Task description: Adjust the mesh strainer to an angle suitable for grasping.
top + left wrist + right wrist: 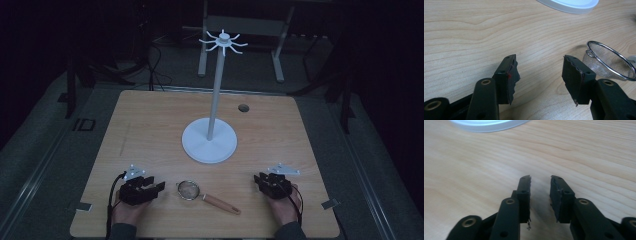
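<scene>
While both tools rest spread and empty at the table's near edge, nothing looks started. Between left tool and right tool lies the strainer, apart from the hook stand.

At the lower left of the high view, the black two-jaw left gripper carries a grey three-cornered plate and a black cable. The matching right gripper has brass-ringed holes and ragged dark pads. Dark sleeve cuffs show.
</scene>
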Demonstrator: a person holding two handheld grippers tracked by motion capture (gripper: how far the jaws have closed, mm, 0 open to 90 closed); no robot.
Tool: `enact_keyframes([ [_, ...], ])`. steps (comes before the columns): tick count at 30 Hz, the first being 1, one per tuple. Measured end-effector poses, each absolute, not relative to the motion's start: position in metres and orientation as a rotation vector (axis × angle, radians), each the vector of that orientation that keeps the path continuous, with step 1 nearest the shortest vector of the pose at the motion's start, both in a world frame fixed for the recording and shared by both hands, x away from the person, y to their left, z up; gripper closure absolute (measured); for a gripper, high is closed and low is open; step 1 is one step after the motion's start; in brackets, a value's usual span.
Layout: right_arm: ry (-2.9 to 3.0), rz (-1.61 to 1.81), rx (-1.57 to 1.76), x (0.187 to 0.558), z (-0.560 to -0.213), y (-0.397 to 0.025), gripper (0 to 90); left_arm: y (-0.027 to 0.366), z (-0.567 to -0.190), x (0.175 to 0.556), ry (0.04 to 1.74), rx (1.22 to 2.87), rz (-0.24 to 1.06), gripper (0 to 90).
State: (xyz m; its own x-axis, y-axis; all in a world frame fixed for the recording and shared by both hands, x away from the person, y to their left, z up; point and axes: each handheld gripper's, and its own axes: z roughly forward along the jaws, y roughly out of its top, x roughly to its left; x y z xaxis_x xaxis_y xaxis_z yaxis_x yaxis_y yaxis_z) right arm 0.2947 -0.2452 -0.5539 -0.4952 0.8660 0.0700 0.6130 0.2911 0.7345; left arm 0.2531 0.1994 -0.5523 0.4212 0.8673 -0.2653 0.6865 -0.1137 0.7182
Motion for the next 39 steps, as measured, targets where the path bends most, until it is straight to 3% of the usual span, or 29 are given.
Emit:
enact_keyframes([
  [7, 2.251, 1.108, 1.323, 0.281, -0.542, -0.236, 74.4, 0.199, -0.552, 0.252, 1.323, 1.865, 0.285, 45.8],
  [13, 2.324, 1.142, 1.230, 0.266, -0.533, -0.228, 89.3, 0.200, -0.552, 0.252, 1.325, 1.862, 0.287, 45.8],
  [39, 2.628, 1.166, 0.973, 0.210, -0.548, -0.184, 89.9, 0.200, -0.551, 0.252, 1.319, 1.856, 0.290, 45.8],
])
